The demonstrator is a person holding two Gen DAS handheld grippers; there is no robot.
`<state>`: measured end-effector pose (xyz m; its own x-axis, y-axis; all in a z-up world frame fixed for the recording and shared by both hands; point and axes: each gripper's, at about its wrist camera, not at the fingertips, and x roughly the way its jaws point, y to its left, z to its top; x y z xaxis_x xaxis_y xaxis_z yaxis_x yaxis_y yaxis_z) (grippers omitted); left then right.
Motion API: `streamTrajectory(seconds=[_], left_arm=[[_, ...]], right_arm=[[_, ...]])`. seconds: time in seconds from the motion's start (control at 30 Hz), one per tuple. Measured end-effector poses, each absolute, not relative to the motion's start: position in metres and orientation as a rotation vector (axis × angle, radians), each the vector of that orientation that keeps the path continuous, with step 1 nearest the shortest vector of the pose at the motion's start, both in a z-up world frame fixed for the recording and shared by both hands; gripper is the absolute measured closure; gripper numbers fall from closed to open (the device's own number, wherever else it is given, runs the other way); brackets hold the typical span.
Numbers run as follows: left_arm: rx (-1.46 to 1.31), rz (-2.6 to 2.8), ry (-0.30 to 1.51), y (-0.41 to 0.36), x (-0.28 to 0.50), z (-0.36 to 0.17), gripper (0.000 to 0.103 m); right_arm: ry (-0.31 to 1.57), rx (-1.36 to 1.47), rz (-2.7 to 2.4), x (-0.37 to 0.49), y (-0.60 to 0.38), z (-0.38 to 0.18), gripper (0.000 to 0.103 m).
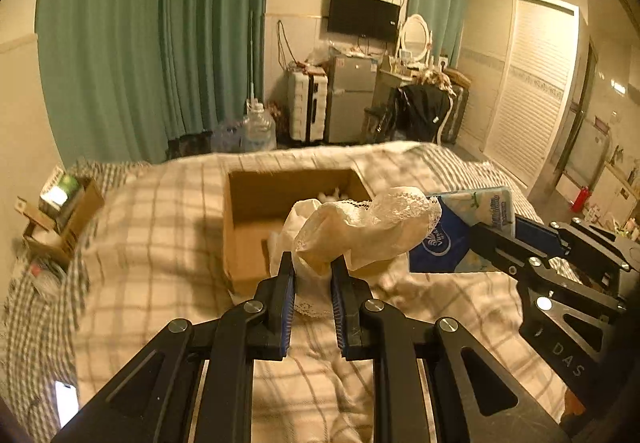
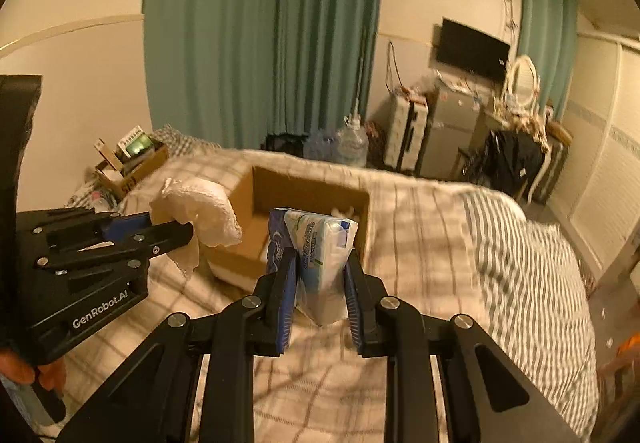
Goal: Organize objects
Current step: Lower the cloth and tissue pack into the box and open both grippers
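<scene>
My left gripper (image 1: 313,263) is shut on a cream lace-trimmed cloth (image 1: 368,227) and holds it above the bed, just in front of an open cardboard box (image 1: 248,227). My right gripper (image 2: 321,263) is shut on a blue and white tissue pack (image 2: 320,255), held above the bed just before the same box (image 2: 260,203). The tissue pack also shows in the left wrist view (image 1: 460,227), to the right of the cloth. The cloth also shows in the right wrist view (image 2: 200,211), to the left. Something white lies inside the box.
A checked blanket (image 1: 152,243) covers the bed. A second cardboard box with items (image 1: 64,215) sits at the bed's far left. A phone (image 1: 66,403) lies at the near left. Beyond the bed stand water jugs (image 1: 256,131), a suitcase, a small fridge and a wardrobe.
</scene>
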<state>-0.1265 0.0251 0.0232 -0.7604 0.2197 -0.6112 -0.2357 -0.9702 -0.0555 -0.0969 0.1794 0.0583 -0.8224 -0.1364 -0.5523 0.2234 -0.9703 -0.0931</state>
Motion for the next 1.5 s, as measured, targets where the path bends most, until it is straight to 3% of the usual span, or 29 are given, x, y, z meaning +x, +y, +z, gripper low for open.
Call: streamTrajectory(seconds=[0.33,0.57,1.17,1.33,1.4,1.43,1.5], left_arm=[[-0.9,2.806,0.087,0.018,-0.175,0.052,0.086],[-0.904,2.82,0.109,0.025,-0.215,0.051,0.086],[-1.215,2.731,0.111,0.037,-0.307,-0.064,0.086],[-1.264,2.711,0.09,0.038,-0.313,-0.086,0.086],[-1.258,2.712,0.073,0.038,-0.311,-0.088,0.079],[-1.257,2.705,0.076,0.038,-0.311,-0.089,0.075],[-1.253,2.691,0.112,0.042,-0.307,-0.088,0.04]], right_arm=[[0.275,0.736,-2.806,-0.15,0.163,0.096,0.081],[0.229,0.796,-2.77,-0.21,0.164,0.088,0.081],[0.172,1.073,-2.649,-0.326,0.176,-0.03,0.081],[0.12,1.031,-2.678,-0.329,0.181,-0.046,0.072],[0.099,1.011,-2.69,-0.328,0.184,-0.042,0.042],[0.08,0.994,-2.701,-0.326,0.187,-0.038,0.038],[0.058,0.968,-2.719,-0.323,0.19,-0.029,0.036]])
